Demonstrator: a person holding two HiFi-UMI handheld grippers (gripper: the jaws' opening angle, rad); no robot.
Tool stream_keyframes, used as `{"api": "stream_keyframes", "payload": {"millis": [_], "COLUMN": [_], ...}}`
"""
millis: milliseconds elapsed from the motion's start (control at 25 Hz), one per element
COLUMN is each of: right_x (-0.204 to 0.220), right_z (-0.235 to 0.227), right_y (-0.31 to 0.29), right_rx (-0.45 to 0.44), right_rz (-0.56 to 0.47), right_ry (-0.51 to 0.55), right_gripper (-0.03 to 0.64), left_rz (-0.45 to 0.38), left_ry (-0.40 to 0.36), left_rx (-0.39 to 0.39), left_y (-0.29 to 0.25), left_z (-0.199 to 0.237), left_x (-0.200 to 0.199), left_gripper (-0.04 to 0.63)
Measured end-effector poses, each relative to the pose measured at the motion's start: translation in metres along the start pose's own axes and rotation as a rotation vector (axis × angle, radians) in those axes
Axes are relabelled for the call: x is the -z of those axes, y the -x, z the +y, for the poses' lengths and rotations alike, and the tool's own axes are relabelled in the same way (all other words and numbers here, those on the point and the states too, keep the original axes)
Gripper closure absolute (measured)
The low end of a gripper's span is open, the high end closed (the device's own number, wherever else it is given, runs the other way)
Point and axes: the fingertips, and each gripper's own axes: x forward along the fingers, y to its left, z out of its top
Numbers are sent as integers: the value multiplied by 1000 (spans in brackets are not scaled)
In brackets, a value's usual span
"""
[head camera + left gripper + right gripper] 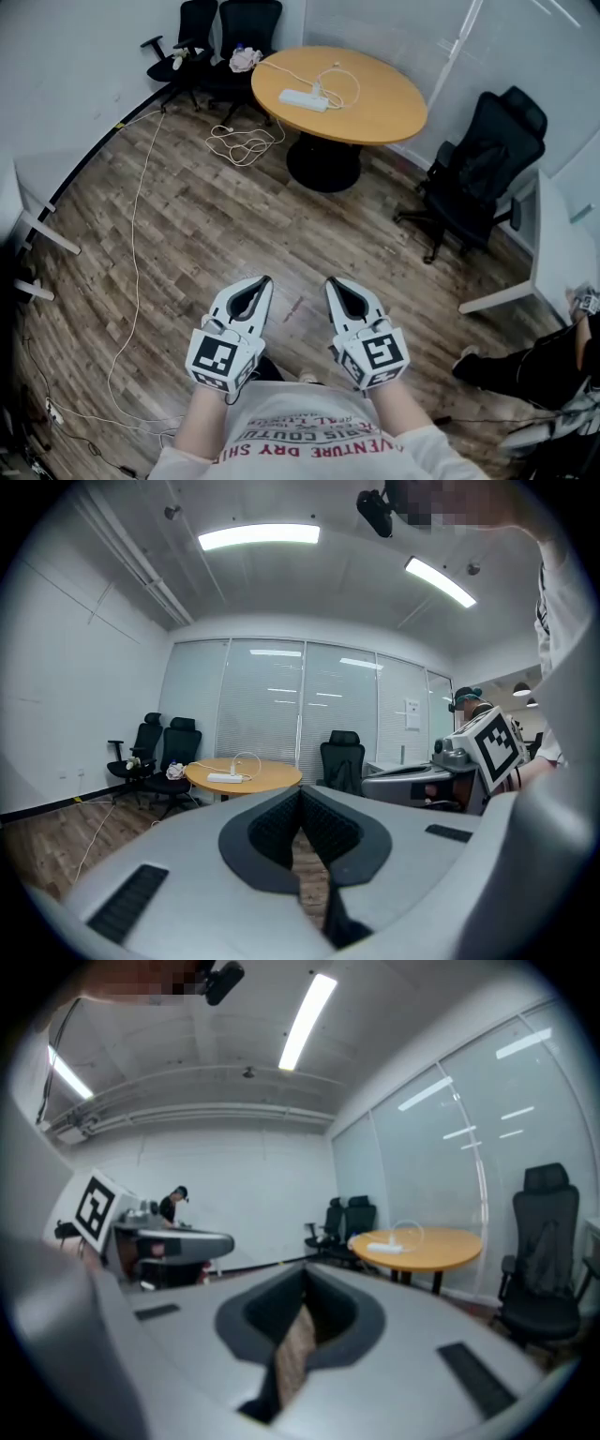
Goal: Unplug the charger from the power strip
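A white power strip lies on the round wooden table at the far side of the room, with a white charger plugged into it and its cable looped on the tabletop. Both grippers are held close to my body, well short of the table. My left gripper and right gripper point toward it, both shut with nothing between the jaws. The left gripper view has the strip small and far off beyond the closed left gripper. It also shows past the closed right gripper.
A black office chair stands right of the table, two more behind it. A white cable lies coiled on the wood floor and trails left. White desks flank the room; a person's legs show at lower right.
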Motion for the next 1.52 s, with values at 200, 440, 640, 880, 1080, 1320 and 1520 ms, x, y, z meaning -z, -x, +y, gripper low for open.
{"api": "stream_keyframes", "payload": {"millis": [200, 440, 640, 880, 1080, 1320, 1520], "right_x": [-14, -26, -37, -30, -35, -52, -79], "right_z": [8, 36, 45, 36, 11, -54, -139], "right_y": [-68, -141, -181, -223, -265, -318, -348], "right_rx": [47, 99, 138, 129, 86, 23, 3], "right_rz": [-1, 3, 16, 65, 61, 52, 34], "right_ry": [-38, -22, -43, -44, -32, -6, 3], "right_gripper": [589, 589, 589, 589, 589, 589, 589], "left_rz": [10, -5, -5, 3, -9, -4, -22], "left_ry": [-36, -35, -10, 21, 42, 21, -17], "left_rx": [41, 77, 84, 63, 1, -62, -88], "left_y": [-14, -19, -23, -38, -72, -140, -223], "left_z": [68, 154, 204, 244, 275, 292, 288], "left_x": [-12, -29, -36, -26, -25, -36, -63], "left_gripper": [563, 563, 563, 563, 563, 563, 563]}}
